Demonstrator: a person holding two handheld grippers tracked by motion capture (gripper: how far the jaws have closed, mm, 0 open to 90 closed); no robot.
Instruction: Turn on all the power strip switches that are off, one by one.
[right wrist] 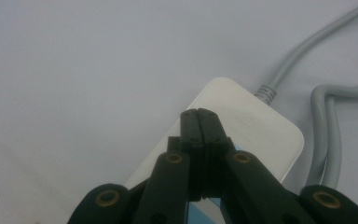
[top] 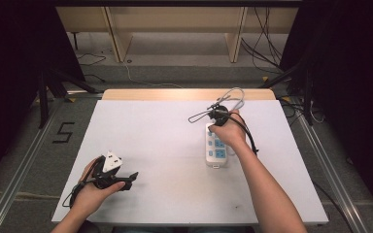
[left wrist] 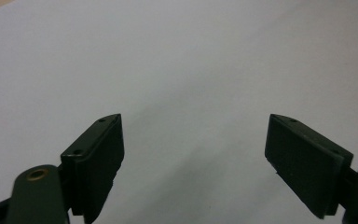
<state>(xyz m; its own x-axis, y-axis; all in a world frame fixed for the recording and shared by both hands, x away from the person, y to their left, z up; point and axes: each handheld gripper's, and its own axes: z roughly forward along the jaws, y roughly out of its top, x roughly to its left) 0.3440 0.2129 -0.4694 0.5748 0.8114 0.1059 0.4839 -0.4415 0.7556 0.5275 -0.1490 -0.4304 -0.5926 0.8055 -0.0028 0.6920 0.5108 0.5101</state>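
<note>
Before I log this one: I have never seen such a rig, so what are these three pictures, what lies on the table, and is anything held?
There is no robot arm. A person holds a pair of hand tongs in each hand at a white table. The high view looks down from above the person's side. The other two views come from cameras riding on the tongs.

The left tongs stand open over bare tabletop, with nothing between the jaws. The right tongs are shut, with no visible object clamped, tips over the cable end of a white power strip. Its grey cable loops beside it. The high view shows the strip's blue sockets.
</note>
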